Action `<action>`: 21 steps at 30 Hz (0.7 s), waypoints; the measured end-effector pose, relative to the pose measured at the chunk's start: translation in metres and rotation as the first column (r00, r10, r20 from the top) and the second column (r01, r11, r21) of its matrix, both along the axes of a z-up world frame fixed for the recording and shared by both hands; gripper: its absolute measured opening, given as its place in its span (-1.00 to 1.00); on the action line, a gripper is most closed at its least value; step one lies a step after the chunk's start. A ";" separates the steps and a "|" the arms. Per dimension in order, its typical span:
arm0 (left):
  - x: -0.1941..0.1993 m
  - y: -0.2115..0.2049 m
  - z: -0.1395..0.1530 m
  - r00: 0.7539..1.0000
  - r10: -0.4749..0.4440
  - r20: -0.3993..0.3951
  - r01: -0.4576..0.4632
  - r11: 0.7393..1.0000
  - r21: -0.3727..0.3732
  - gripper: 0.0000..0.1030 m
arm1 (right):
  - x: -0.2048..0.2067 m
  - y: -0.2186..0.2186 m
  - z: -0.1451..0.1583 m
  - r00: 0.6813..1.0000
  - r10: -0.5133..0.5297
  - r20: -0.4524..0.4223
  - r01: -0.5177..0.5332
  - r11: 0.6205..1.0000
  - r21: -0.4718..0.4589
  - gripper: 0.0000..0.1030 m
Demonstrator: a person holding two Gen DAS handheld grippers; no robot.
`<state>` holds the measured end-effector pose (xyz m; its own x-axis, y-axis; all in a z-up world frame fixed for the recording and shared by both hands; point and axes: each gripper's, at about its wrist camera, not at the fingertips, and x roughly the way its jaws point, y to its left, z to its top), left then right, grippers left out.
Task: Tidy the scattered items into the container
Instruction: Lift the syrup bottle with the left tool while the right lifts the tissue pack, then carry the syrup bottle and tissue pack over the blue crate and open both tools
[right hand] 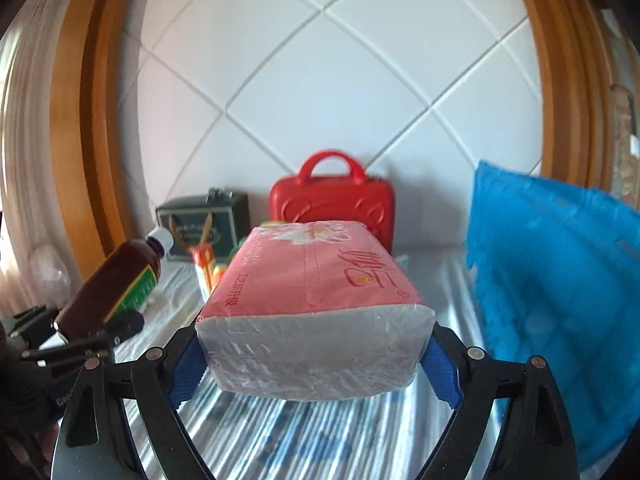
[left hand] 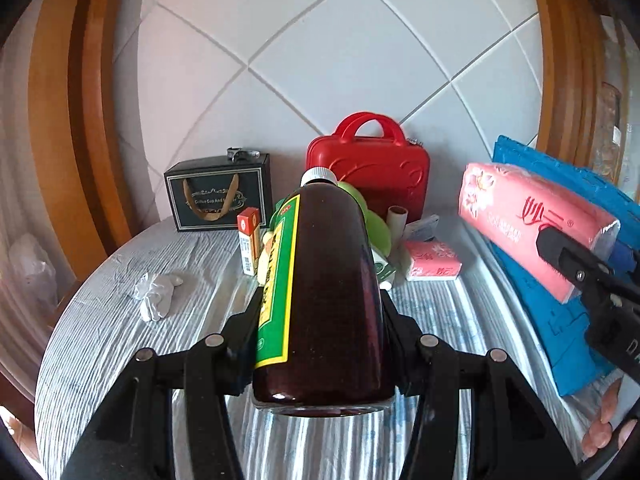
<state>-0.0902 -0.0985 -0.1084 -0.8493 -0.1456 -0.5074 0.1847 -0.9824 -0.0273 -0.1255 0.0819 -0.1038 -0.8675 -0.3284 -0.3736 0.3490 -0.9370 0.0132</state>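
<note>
Carrying step: my left hand-held gripper [left hand: 320,320] is clamped on the brown bottle [left hand: 324,288], my right hand-held gripper [right hand: 312,364] on the pink tissue pack [right hand: 316,292], both above the desk [left hand: 120,340]. Next, I judge: lower them into the blue bag [right hand: 552,272] just right of the pack.

My left claw [left hand: 320,300] grips a brown bottle [left hand: 324,280] that blocks most of a green thing [left hand: 376,228] beyond my fingertips; I cannot name it. The tissue pack [right hand: 316,300] across my right claw [right hand: 316,360] hides the table straight ahead. The blue bag [right hand: 560,280] beside it blurs and runs off frame.
</note>
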 end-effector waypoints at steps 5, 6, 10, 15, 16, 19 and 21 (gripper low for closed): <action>0.018 0.037 0.028 0.995 -0.064 -0.073 0.063 0.998 -0.011 -0.01 | 0.035 0.033 0.046 0.990 -0.076 -0.117 0.074 0.997 -0.026 0.76; 0.019 0.046 0.033 0.993 -0.081 -0.083 0.080 0.997 -0.014 -0.01 | 0.040 0.041 0.056 0.987 -0.090 -0.137 0.087 0.996 -0.027 0.76; 0.019 0.091 0.052 0.982 -0.146 -0.119 0.143 0.989 -0.039 -0.01 | 0.056 0.077 0.087 0.965 -0.152 -0.213 0.147 0.988 -0.038 0.76; 0.003 0.161 0.076 0.967 -0.215 -0.140 0.211 0.977 -0.039 -0.01 | 0.056 0.141 0.120 0.940 -0.227 -0.255 0.222 0.974 -0.049 0.76; -0.004 0.177 0.082 0.964 -0.225 -0.139 0.221 0.974 -0.039 -0.01 | 0.053 0.154 0.126 0.936 -0.238 -0.260 0.235 0.971 -0.045 0.76; -0.027 0.229 0.103 0.958 -0.262 -0.117 0.262 0.965 -0.022 -0.01 | 0.037 0.205 0.141 0.927 -0.263 -0.266 0.265 0.964 -0.031 0.76; -0.042 0.262 0.119 0.953 -0.288 -0.098 0.288 0.958 -0.007 -0.01 | 0.022 0.243 0.153 0.924 -0.279 -0.260 0.282 0.959 -0.027 0.77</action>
